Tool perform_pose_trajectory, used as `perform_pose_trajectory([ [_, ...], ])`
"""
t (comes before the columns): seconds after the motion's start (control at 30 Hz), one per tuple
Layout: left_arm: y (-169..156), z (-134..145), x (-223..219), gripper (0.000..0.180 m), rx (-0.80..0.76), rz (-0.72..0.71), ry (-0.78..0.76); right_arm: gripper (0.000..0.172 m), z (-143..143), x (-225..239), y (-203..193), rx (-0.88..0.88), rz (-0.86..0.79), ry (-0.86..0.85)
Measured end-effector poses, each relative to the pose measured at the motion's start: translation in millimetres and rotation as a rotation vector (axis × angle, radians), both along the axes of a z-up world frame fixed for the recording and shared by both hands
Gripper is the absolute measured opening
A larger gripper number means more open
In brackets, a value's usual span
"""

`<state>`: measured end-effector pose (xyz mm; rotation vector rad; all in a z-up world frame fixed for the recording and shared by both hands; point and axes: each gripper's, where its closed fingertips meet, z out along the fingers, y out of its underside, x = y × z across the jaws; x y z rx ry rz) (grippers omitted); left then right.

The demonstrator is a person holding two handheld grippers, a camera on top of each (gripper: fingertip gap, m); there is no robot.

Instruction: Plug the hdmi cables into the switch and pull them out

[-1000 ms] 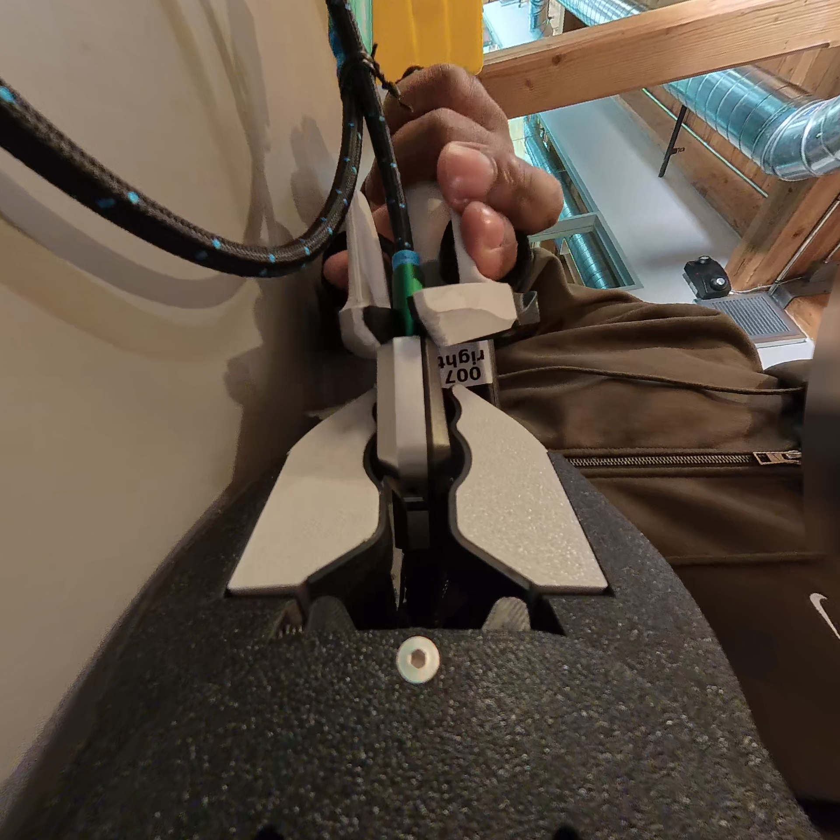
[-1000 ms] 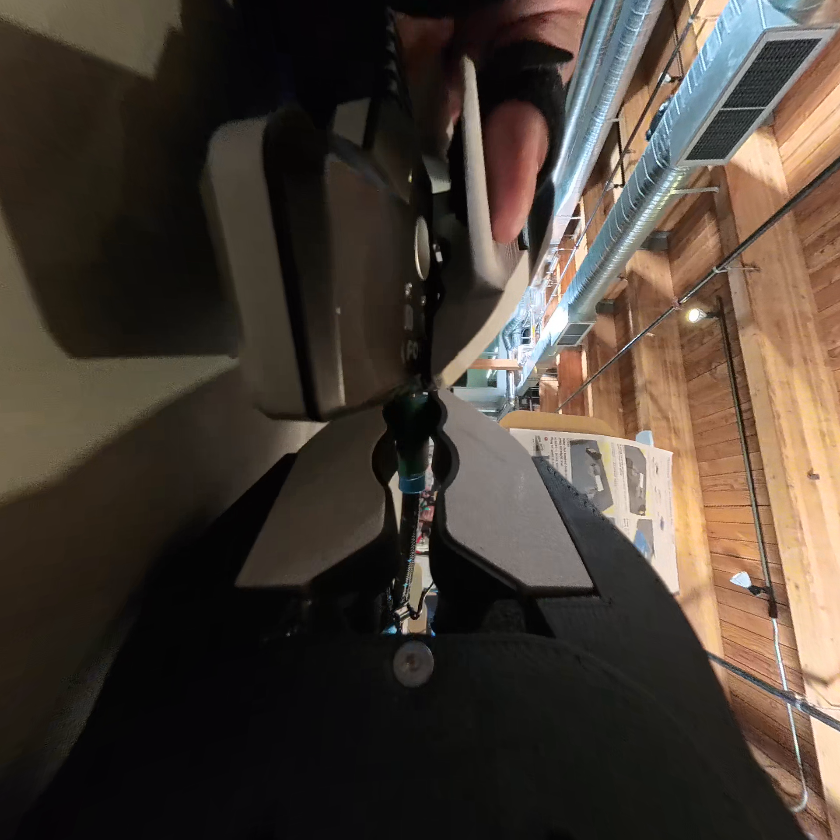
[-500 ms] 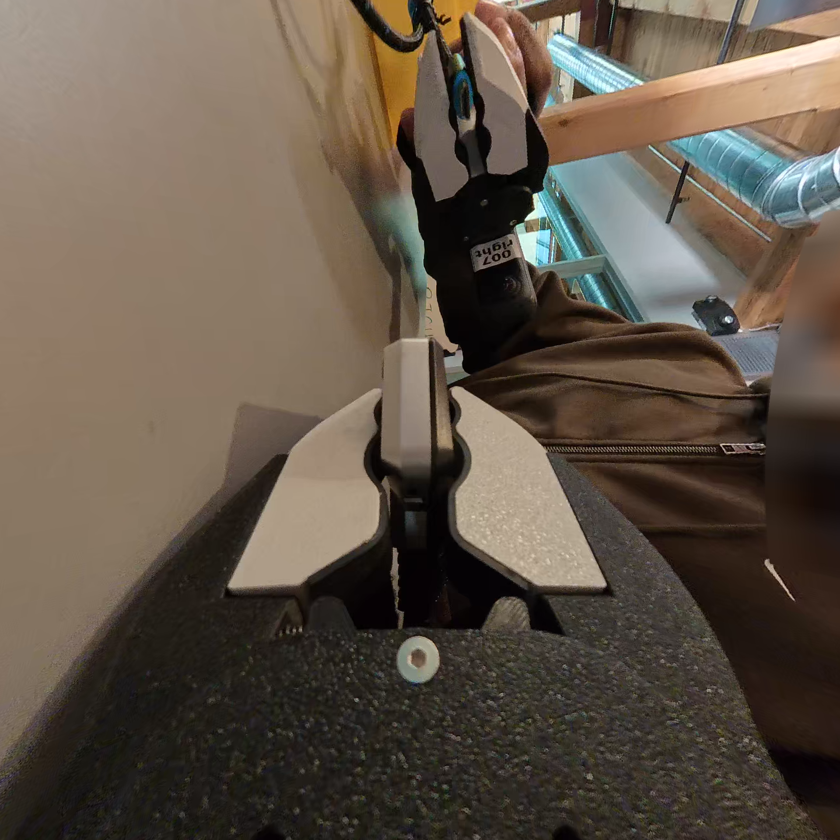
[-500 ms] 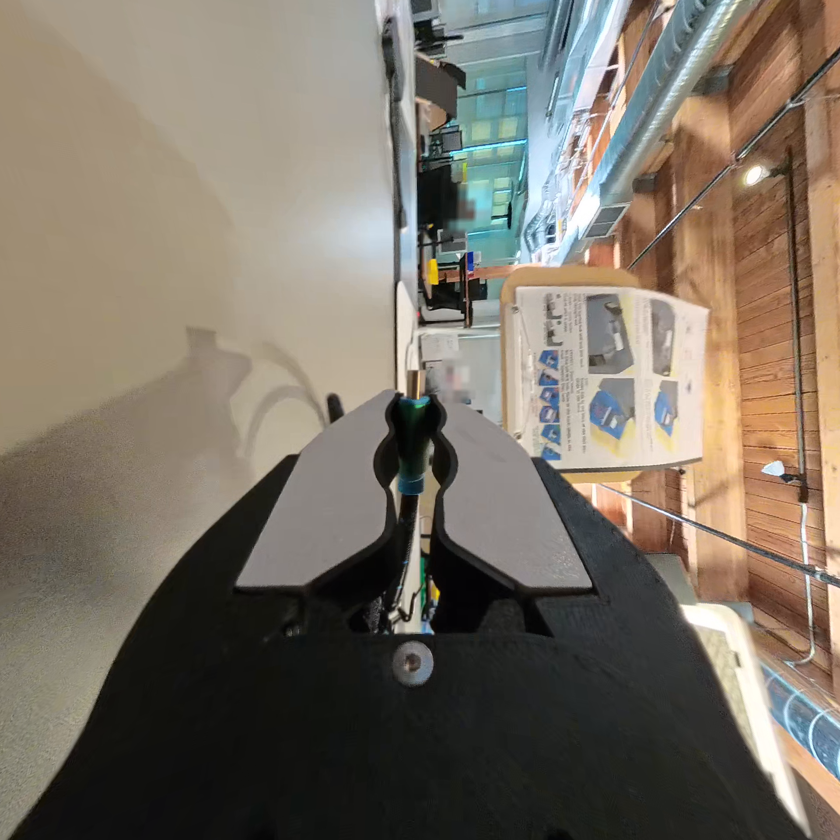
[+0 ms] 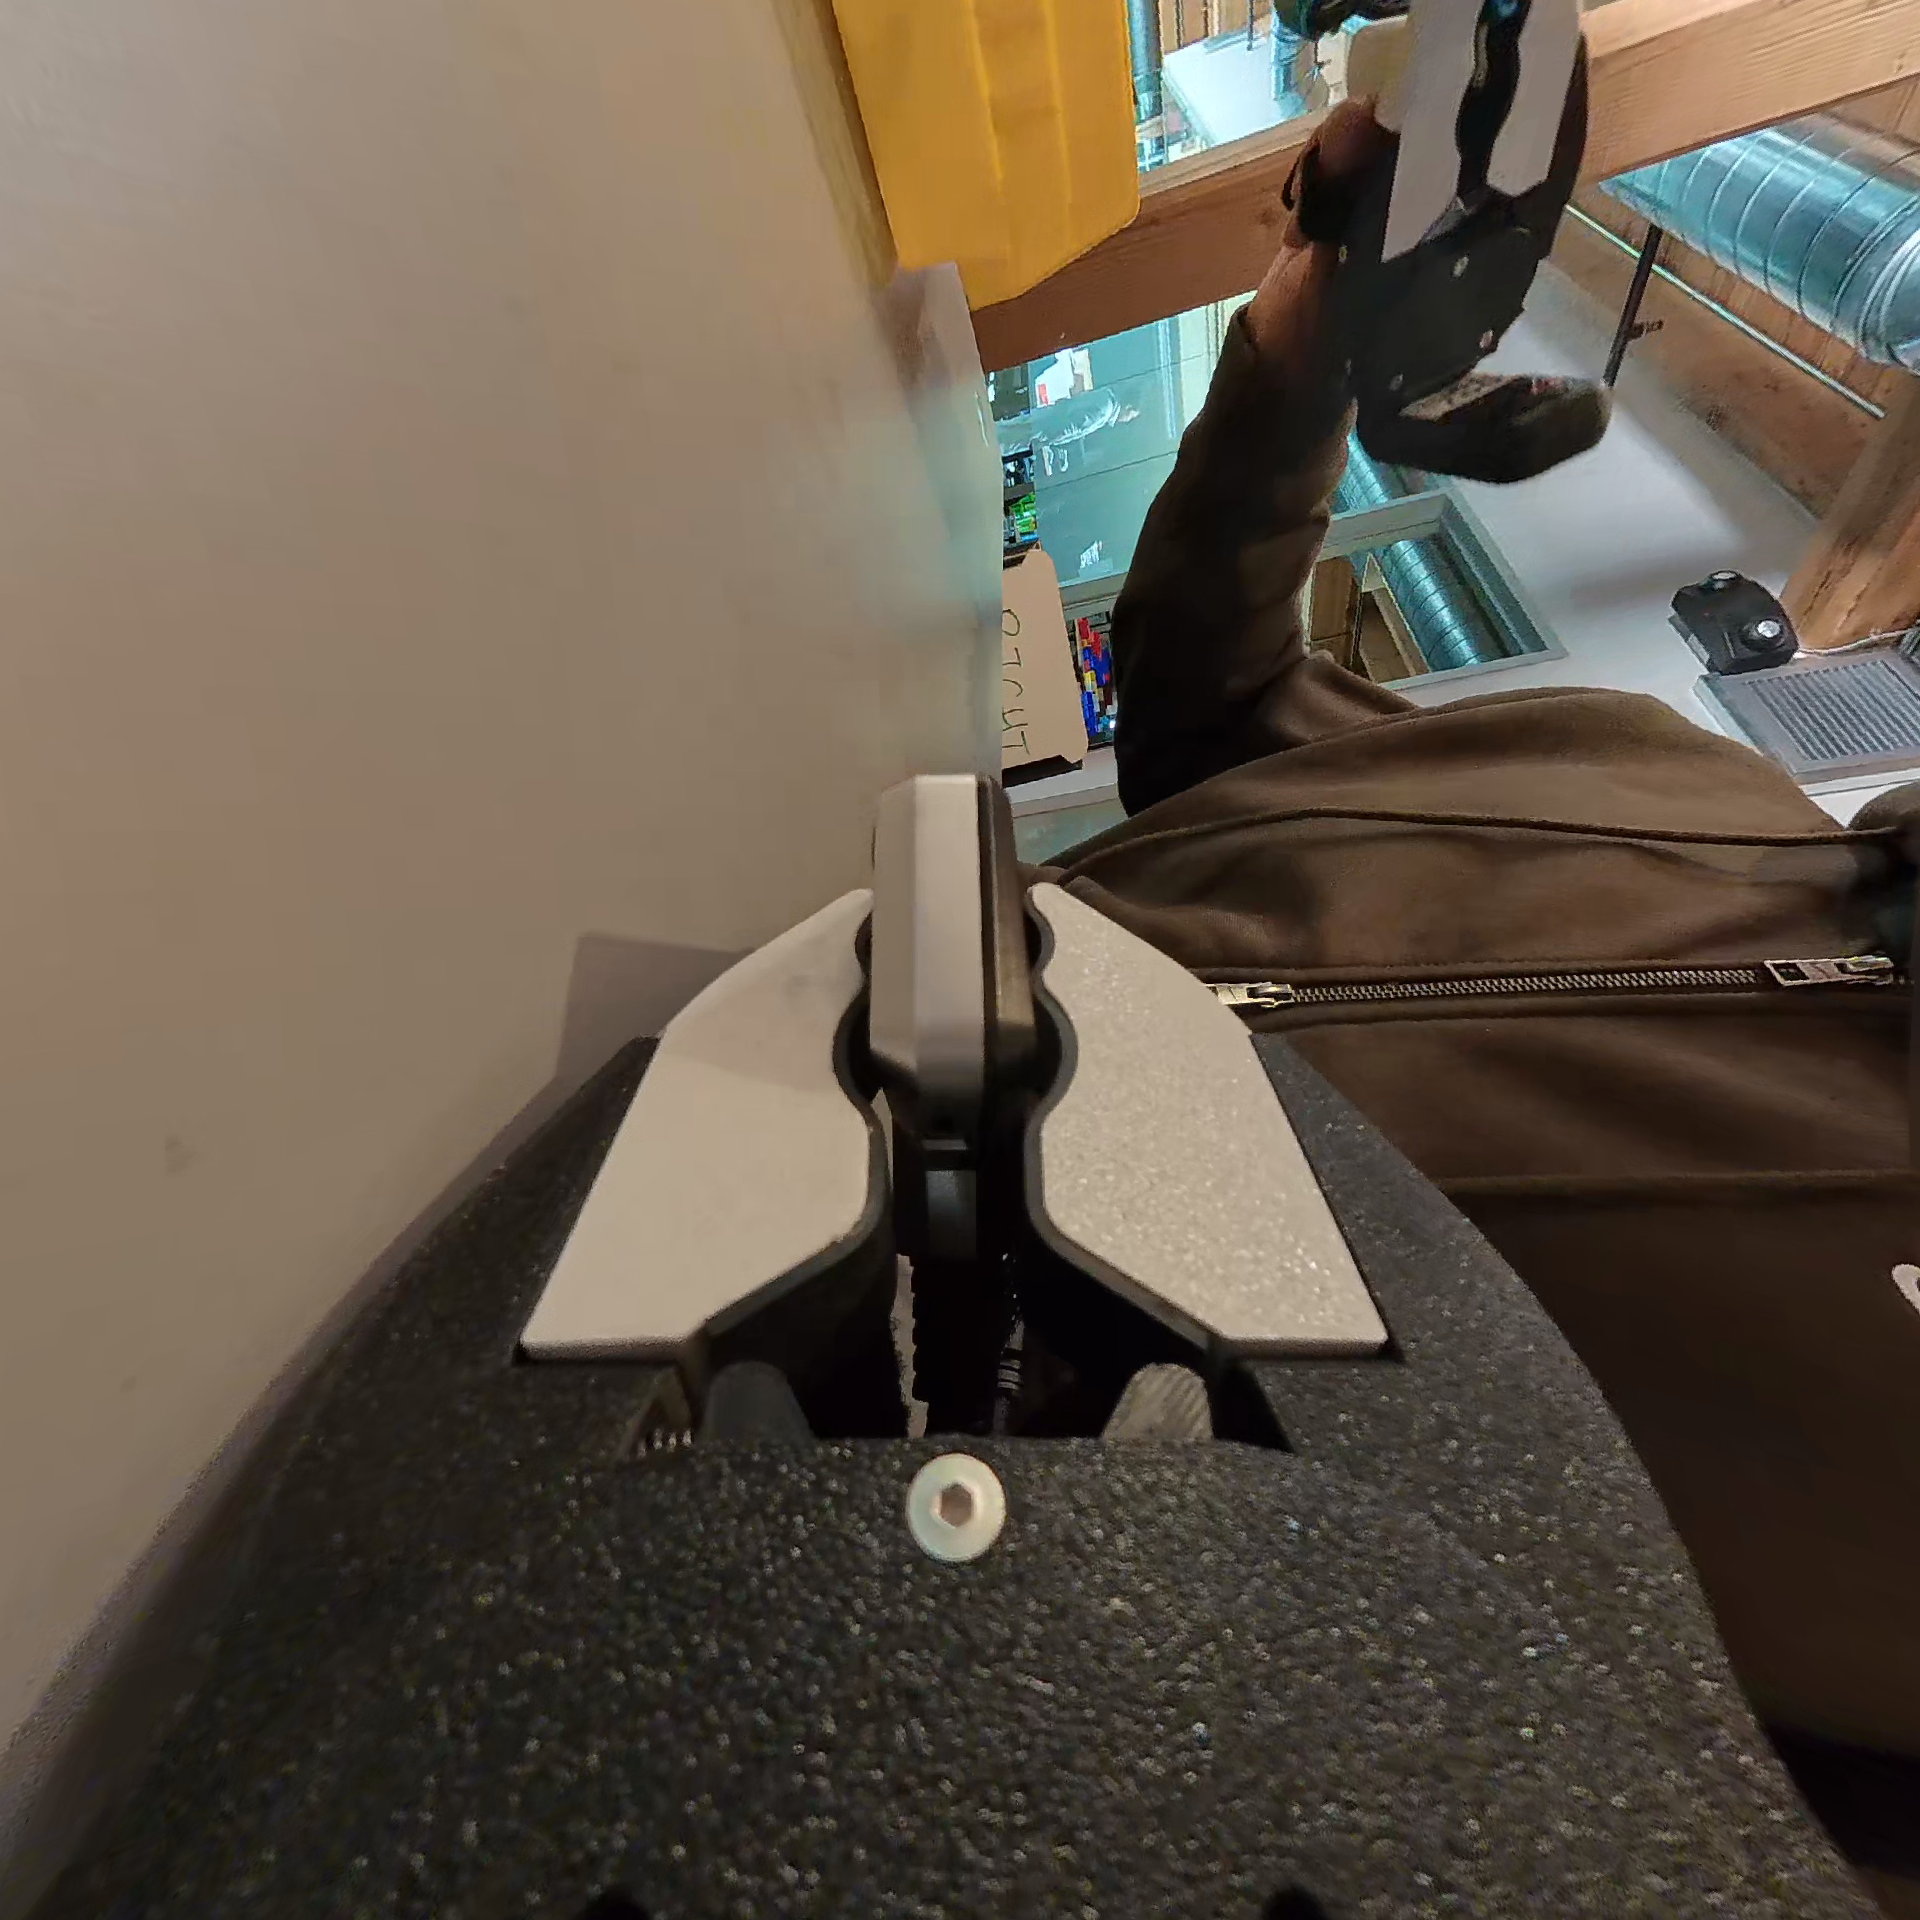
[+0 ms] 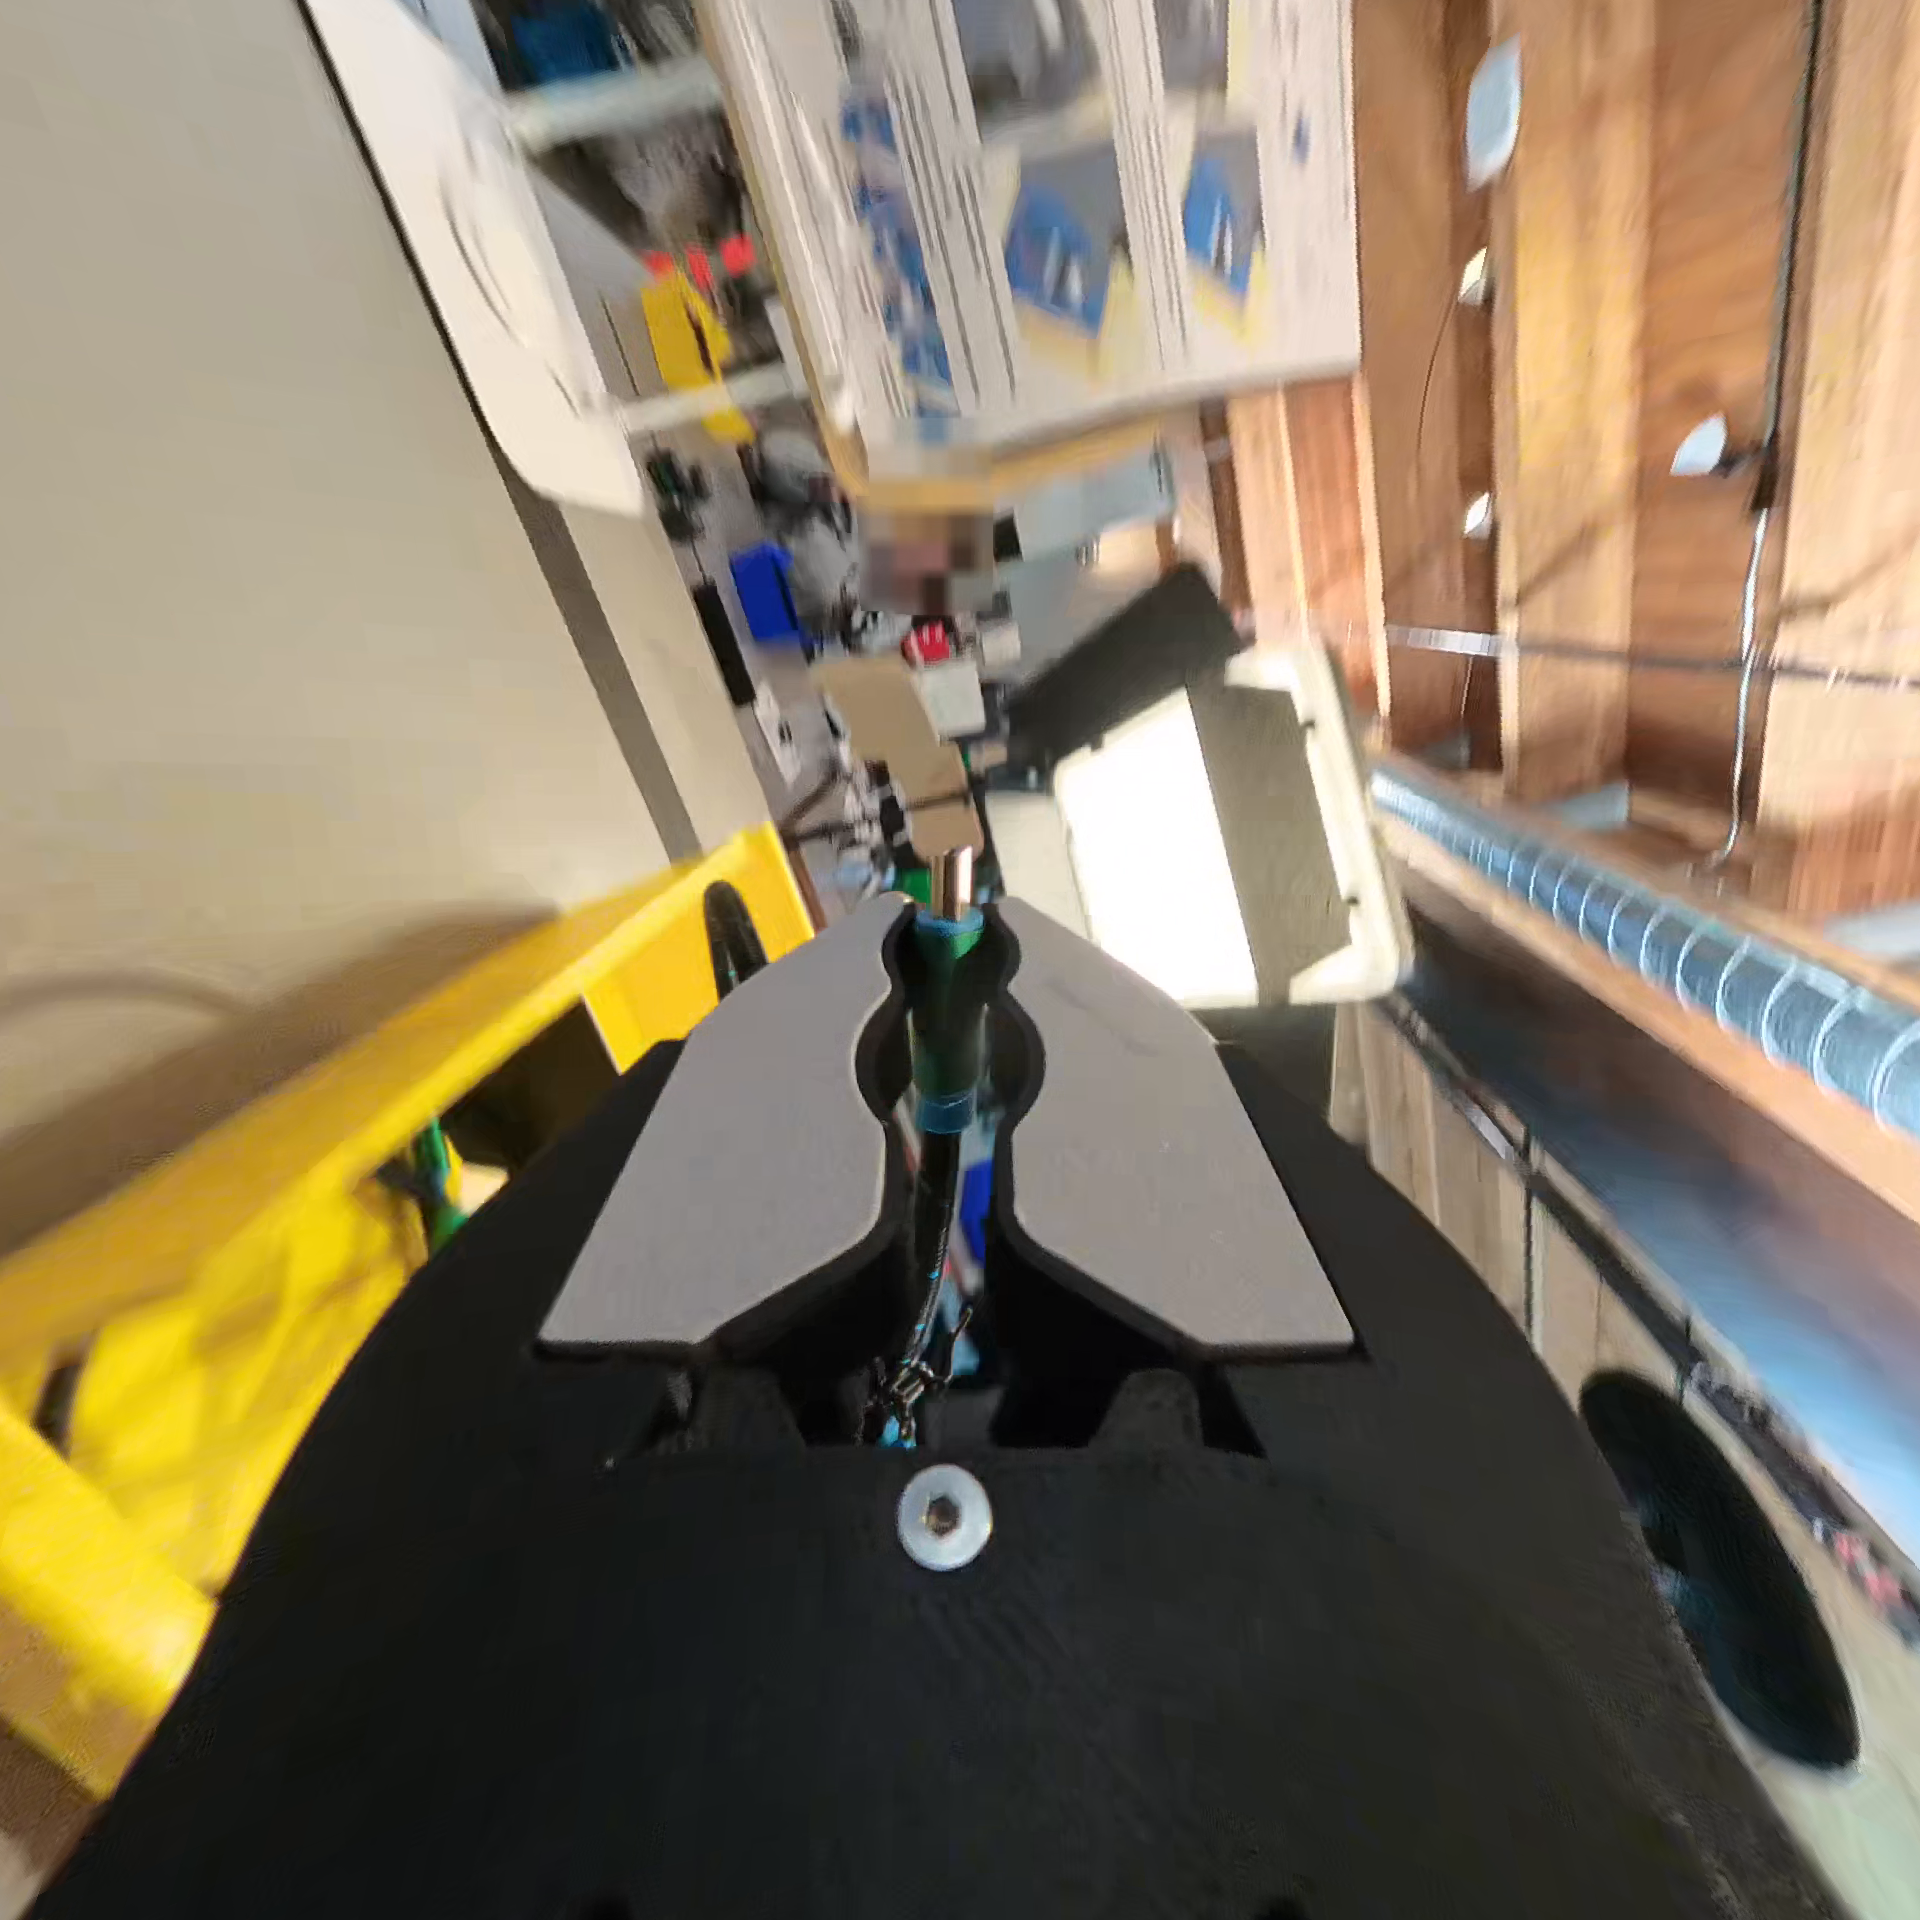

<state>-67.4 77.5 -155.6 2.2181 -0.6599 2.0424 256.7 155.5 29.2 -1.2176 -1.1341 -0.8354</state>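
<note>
My left gripper (image 5: pixel 948 909) is shut on a thin grey-and-black slab-shaped device (image 5: pixel 925 966), held edge-on, with both pads pressed on its faces. My right gripper (image 6: pixel 948 925) is shut on a green cable plug (image 6: pixel 940 1003). The plug's metal tip (image 6: pixel 951 883) sticks out past the fingertips. A black braided cable with blue flecks (image 6: pixel 925 1226) runs back between the fingers. The right gripper also shows in the left wrist view (image 5: pixel 1475 114), far off at the top right, well apart from the device.
A cream table surface (image 5: pixel 416 520) fills the left side. A yellow bin (image 6: pixel 416 1091) with cables in it lies close to the right gripper; it also shows in the left wrist view (image 5: pixel 997 135). The person's brown zipped jacket (image 5: pixel 1507 935) is right behind the left gripper.
The right gripper, plug still in its grasp, has drawn back from the device and moved far off toward the yellow bin. The left gripper keeps its hold on the device and has barely moved.
</note>
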Motion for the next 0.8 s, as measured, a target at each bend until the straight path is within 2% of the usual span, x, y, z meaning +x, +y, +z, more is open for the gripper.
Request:
perform_pose_trajectory([
  [0.07,-0.9,-0.3,1.1,0.023,0.003,-0.005,0.002,0.010,-6.6,44.7,3.7,-0.043,-0.084,0.068],
  [0.13,-1.4,-0.6,2.3,0.023,0.004,-0.012,0.004,0.010,-26.3,74.7,9.9,-0.122,-0.141,0.165],
  [0.27,-1.9,-0.6,2.9,0.023,0.004,-0.015,0.004,0.014,-108.4,108.0,22.0,-0.440,-0.309,0.240],
  [0.3,-2.3,-0.5,2.5,0.023,0.003,-0.014,0.004,0.018,-120.5,109.2,20.3,-0.510,-0.331,0.264],
  [0.4,-3.0,-0.6,1.6,0.023,0.008,-0.012,0.005,0.027,-107.7,102.6,17.3,-0.547,-0.312,0.441],
  [0.47,-2.3,-0.4,1.6,0.023,0.008,-0.008,0.004,0.034,-90.5,105.6,16.0,-0.534,-0.318,0.482],
  [0.67,17.3,4.2,-1.0,0.023,0.013,0.096,-0.023,0.043,-45.8,93.3,3.0,-0.455,-0.319,0.326],
  [0.8,40.6,7.8,-3.3,0.023,0.024,0.223,-0.039,0.044,-44.5,42.4,-9.3,-0.471,-0.242,0.231],
])
